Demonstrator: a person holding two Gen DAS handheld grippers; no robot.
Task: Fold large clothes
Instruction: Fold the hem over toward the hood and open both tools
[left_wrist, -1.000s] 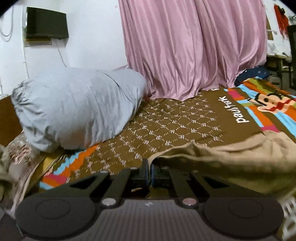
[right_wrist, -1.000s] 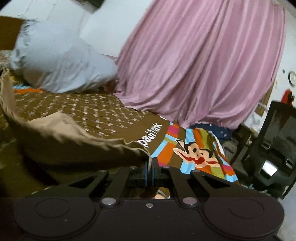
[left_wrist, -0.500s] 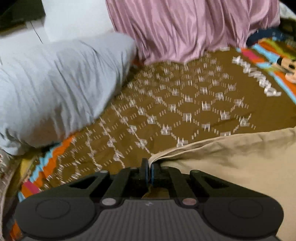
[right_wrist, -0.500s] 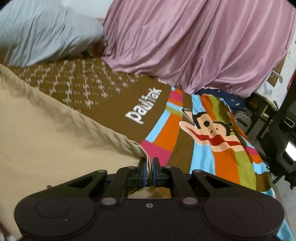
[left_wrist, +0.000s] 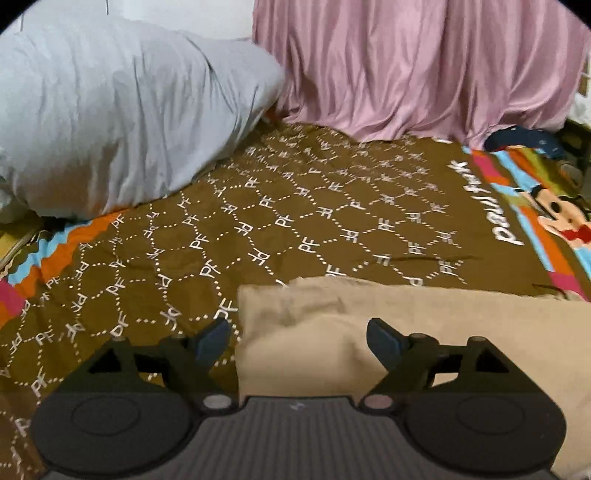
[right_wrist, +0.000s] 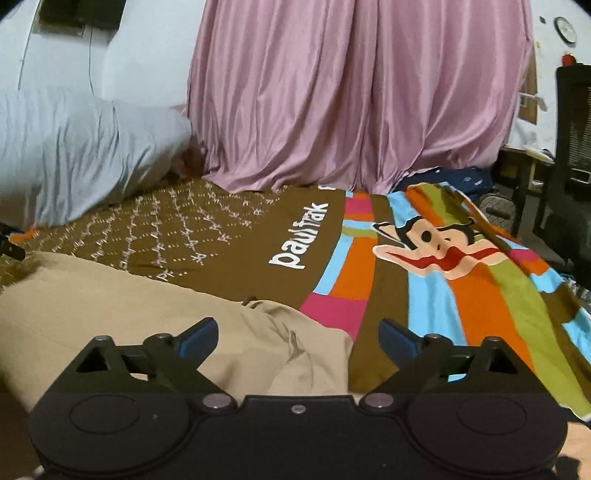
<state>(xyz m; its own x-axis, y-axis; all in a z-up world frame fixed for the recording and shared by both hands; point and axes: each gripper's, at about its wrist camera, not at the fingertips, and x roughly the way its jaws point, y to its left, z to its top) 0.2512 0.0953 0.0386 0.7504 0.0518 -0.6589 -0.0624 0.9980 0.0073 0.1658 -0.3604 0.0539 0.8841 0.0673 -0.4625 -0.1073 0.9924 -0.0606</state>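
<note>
**Left wrist and right wrist: garment released on bed**

Both claws have just been opened wide. The beige garment (left_wrist: 369, 332) is laid on the patterned bedspread (left_wrist: 295, 221), its corners lying untouched between the spread jaws of the left gripper (left_wrist: 299, 338) and right gripper (right_wrist: 297, 338).

my left gripper (left_wrist: 299, 338) hangs over the folded garment's (left_wrist: 424, 332) left corner, my right gripper (right_wrist: 297, 338) over its right corner. beyond lies the bedsheet (left_wrist: 295, 206), pillow (left_wrist: 122, 110) far left, curtain (right_wrist: 351, 96) behind.
</note>
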